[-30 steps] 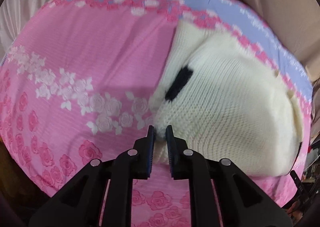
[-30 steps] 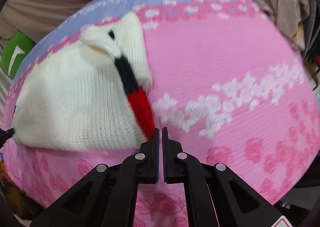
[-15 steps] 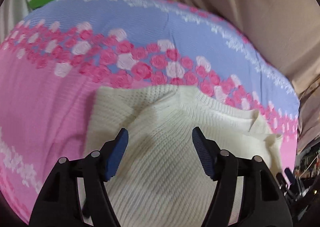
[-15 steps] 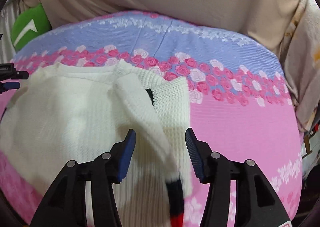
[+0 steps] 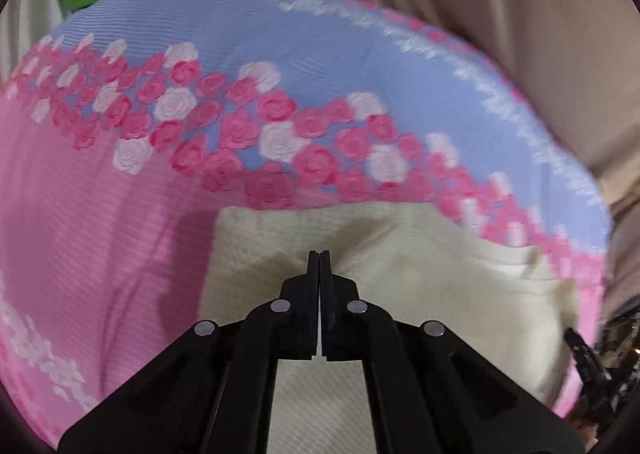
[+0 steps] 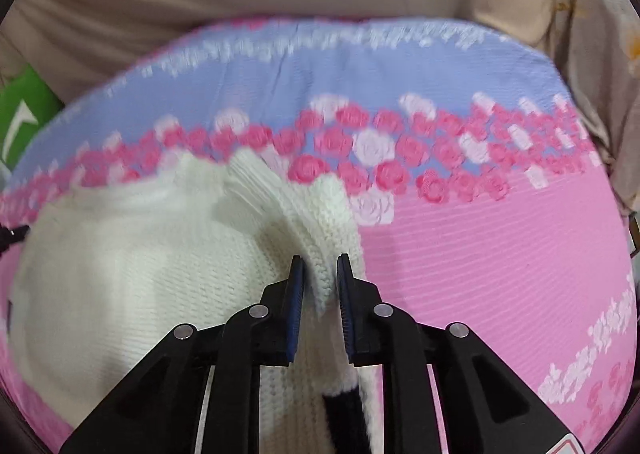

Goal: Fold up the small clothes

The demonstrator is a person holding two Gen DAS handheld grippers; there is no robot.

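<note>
Half a second back both my claws were wide over the sweater (image 6: 132,274) on the bed (image 6: 500,254). Now left claw (image 5: 319,254) has pinched shut on its top edge, right claw (image 6: 319,260) closing round the sleeve (image 6: 316,238), so next fold's ready.

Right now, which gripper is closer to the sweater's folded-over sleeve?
Right. The right gripper straddles the sleeve, jaws closing around it. The left gripper sits shut at the sweater top edge on the other side.

- My left hand-held gripper (image 5: 319,254): matte black plastic, angular linkage arms, four round silver pins across them.
- My right hand-held gripper (image 6: 320,266): same black frame and silver pins, blue ridged pads (image 6: 295,306) lining its fingers, a red-edged sticker at one corner.
</note>
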